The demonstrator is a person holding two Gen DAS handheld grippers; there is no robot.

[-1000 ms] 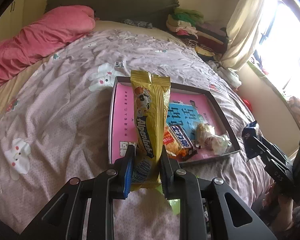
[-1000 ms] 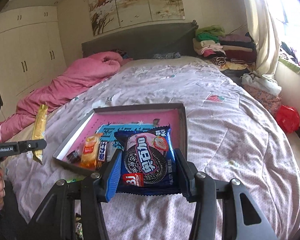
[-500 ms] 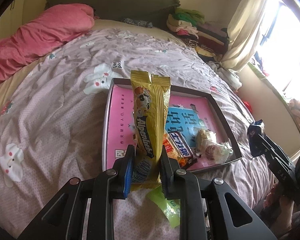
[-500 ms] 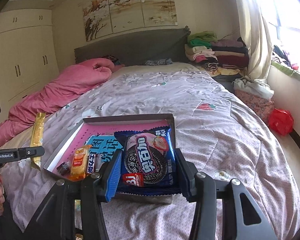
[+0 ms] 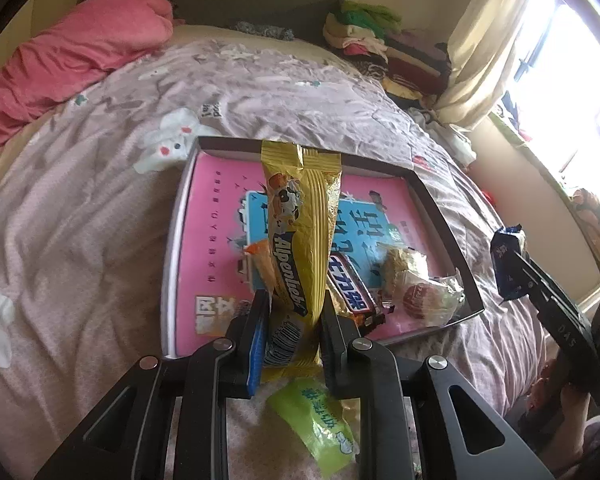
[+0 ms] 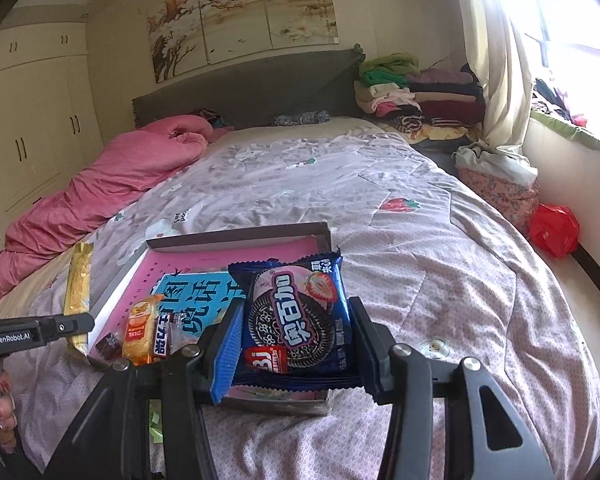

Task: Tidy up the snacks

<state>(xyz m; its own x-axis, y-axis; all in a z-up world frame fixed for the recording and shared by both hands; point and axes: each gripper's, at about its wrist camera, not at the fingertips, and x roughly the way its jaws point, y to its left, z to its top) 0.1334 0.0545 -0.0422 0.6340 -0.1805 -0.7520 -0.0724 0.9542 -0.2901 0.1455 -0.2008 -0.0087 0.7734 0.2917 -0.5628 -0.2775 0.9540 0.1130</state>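
A shallow box with a pink and blue floor (image 5: 216,216) (image 6: 204,258) lies on the bed. In it are a Snickers bar (image 5: 350,286), an orange wafer pack (image 6: 140,330) and clear-wrapped pastries (image 5: 420,288). My left gripper (image 5: 294,312) is shut on a yellow Alpenliebe pack (image 5: 302,236), held upright over the box's near edge; the pack also shows in the right wrist view (image 6: 78,288). My right gripper (image 6: 296,334) is shut on a blue Oreo pack (image 6: 300,316), held above the box's near right corner.
A green snack packet (image 5: 320,420) lies on the quilt just before the box. A pink duvet (image 5: 72,52) is piled at the far left. Folded clothes (image 6: 416,100) are stacked by the headboard. A red bag (image 6: 554,230) sits on the floor at the right.
Both grippers have moved forward and now hold their packs closer over the box. Neither grip has changed.
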